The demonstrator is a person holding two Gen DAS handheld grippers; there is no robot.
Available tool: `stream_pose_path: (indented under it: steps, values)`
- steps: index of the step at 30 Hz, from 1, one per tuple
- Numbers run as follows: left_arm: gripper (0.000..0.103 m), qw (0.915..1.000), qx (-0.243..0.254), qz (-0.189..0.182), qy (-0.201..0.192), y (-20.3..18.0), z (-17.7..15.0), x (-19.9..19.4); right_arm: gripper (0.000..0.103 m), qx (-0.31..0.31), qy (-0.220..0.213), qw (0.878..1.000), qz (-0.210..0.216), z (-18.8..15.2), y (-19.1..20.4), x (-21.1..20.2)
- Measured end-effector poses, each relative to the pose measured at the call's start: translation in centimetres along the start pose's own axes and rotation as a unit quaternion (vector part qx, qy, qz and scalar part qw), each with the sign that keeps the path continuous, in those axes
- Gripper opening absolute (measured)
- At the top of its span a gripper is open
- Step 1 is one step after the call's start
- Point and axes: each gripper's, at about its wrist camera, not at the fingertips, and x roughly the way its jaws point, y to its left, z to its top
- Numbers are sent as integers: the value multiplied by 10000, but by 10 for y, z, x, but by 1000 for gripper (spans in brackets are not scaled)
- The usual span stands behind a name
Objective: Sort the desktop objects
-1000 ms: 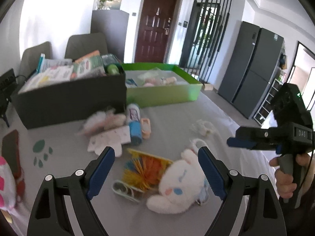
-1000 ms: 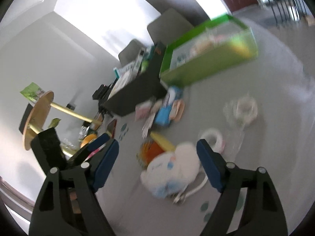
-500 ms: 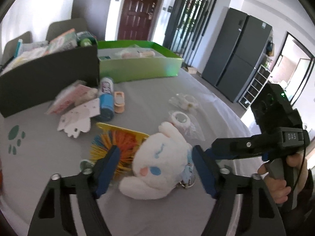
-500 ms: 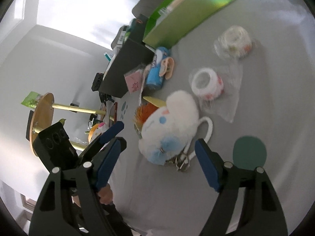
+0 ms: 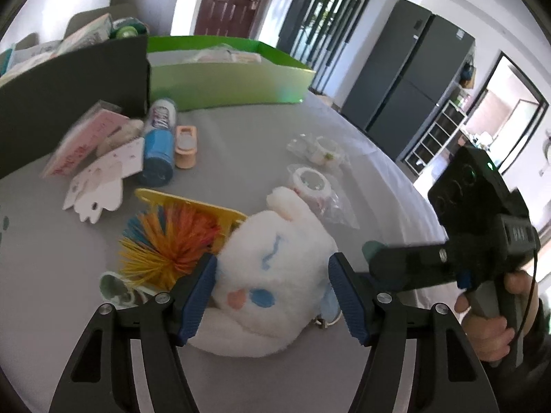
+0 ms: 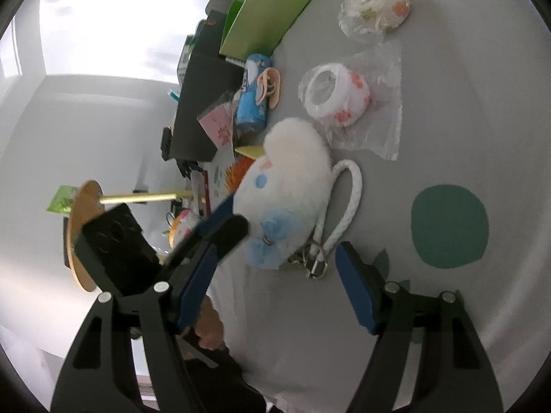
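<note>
A white plush bunny [image 5: 272, 275] with blue eyes and a rope loop lies on the grey table. My left gripper [image 5: 273, 297] is open with its blue pads on either side of the bunny, close to its flanks. The bunny also shows in the right wrist view [image 6: 289, 186]. My right gripper [image 6: 279, 292] is open and hovers just short of the bunny's keyring [image 6: 315, 261]. The left gripper's finger [image 6: 224, 230] shows there against the bunny. A black box [image 5: 69, 99] and a green box [image 5: 227, 79] stand at the back.
A colourful spiky toy on a yellow card [image 5: 172, 237], a blue tube [image 5: 158, 148], a peach clip [image 5: 186, 141], a white card [image 5: 103, 179] and two bagged tape rolls [image 5: 310, 182] [image 5: 320, 146] lie around the bunny. The table edge [image 5: 423, 203] runs at the right.
My left gripper has moved forward and down so that its pads now flank the bunny. My right gripper has moved closer to the bunny from the other side.
</note>
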Motion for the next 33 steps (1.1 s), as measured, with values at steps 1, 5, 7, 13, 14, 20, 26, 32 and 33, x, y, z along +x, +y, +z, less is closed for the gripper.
stream_pose_path:
  steps: [1,5,7,13,14,20,26,32,33]
  values:
    - [68,10000,38,37,1,-1,-1,0,72,37,-10,10000,25,1,-1,-1]
    - [68,10000,75,-20,5,-5,-2,-3,72,13,49,10000,7,2,2,4]
    - [68,9999,119,-30,17,-8,-3,-5,73,12,48,10000,-5,3,3,4]
    - [68,9996,147,-227,102,-20,-11,-11,73,-32,-50,9999,-146,7,3,3]
    - [68,9995,143,-264,110,-22,-11,-11,73,-35,-64,9998,-162,9,1,2]
    - [68,9986,165,-469,176,-35,-18,-15,73,-134,-119,9993,-323,15,0,-5]
    - [68,9988,-65,-389,277,-26,-19,-1,69,-446,6,9969,-643,15,2,-5]
    - [68,9990,-76,-313,323,-23,-20,10,70,-654,-22,9950,-754,14,7,-1]
    - [68,9990,-73,-303,326,-23,-20,10,69,-703,-27,9944,-784,14,8,0]
